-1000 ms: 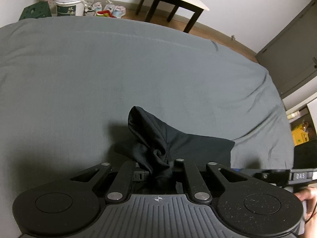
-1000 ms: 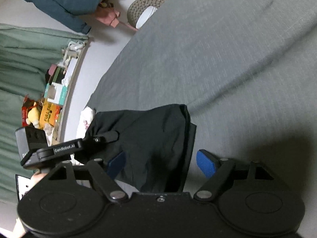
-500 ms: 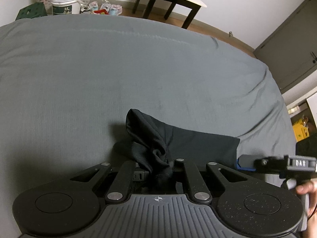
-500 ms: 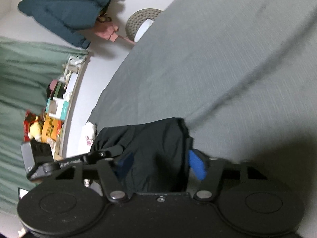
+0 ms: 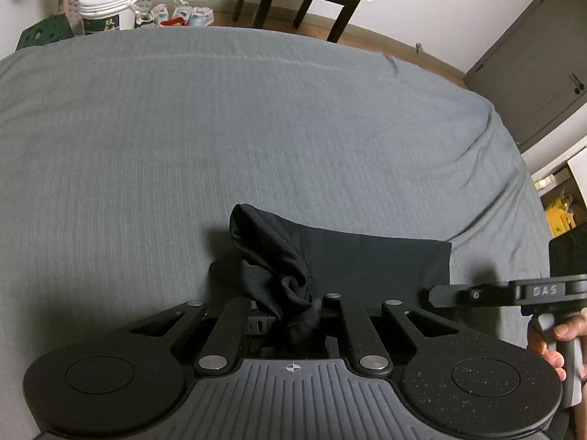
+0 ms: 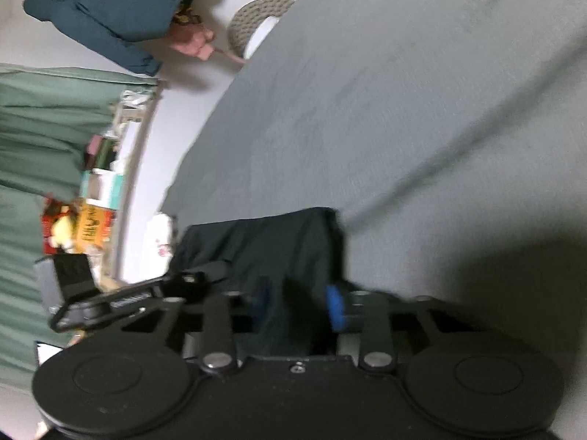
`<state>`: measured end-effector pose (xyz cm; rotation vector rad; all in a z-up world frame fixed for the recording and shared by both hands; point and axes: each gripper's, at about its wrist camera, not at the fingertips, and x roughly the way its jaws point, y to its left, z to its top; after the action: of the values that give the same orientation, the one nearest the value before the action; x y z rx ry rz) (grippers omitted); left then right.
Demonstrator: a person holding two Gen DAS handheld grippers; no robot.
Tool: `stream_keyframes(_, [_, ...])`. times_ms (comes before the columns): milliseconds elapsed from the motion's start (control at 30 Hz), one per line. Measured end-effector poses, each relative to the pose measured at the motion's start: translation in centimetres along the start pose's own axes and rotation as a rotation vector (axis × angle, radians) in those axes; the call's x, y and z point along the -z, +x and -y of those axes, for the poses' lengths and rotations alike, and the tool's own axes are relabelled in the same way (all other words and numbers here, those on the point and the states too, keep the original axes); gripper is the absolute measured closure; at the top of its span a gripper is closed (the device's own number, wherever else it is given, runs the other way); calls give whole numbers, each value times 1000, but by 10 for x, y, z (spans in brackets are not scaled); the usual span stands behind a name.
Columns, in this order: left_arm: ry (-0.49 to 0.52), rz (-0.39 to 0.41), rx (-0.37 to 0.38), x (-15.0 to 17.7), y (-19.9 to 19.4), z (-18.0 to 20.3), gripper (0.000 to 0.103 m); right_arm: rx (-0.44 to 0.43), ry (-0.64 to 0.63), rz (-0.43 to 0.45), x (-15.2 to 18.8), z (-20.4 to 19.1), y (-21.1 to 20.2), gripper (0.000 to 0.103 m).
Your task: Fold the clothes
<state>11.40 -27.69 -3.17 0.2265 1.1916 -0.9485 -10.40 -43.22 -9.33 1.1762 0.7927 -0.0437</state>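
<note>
Black cloth [image 5: 367, 264] lies on the grey bed [image 5: 256, 128], bunched tight in the left gripper [image 5: 293, 315]. The right gripper [image 6: 299, 302] has now pinched its blue pads [image 6: 334, 306] onto the near edge, so both ends are held, ready to lift and fold

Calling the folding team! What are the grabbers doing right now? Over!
Left gripper shut on bunched black garment. Right gripper closing around its other edge, grip unconfirmed. Garment low over grey bedsheet. Nothing in the way.
</note>
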Motion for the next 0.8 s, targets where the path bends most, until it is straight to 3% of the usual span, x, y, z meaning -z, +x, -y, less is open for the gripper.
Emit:
stream_keyframes(167, [3, -12, -4, 2, 1, -4, 93, 40, 2, 9, 1, 0, -6, 82])
stream_keyframes(267, [6, -19, -10, 4, 2, -6, 93, 65, -52, 70, -1, -9, -13, 79])
stream_keyframes(433, [-1, -20, -16, 5, 2, -6, 93, -51, 17, 57, -8, 2, -13, 79])
stream_keyframes(500, [-1, -20, -19, 6, 2, -6, 93, -48, -26, 115, -8, -4, -24, 79])
stream_keyframes(600, [-4, -21, -21, 7, 1, -5, 93, 30, -134, 177, -8, -18, -36, 59])
stream_keyframes(633, [-5, -21, -22, 7, 1, -5, 93, 55, -143, 164, -8, -18, -37, 44])
stream_keyframes(700, [-4, -22, -24, 8, 1, -4, 93, 81, -135, 108, -8, -15, -36, 43])
stream_keyframes(800, [-1, -25, -29, 8, 2, -1, 93, 35, -62, -7, -8, -2, -27, 43])
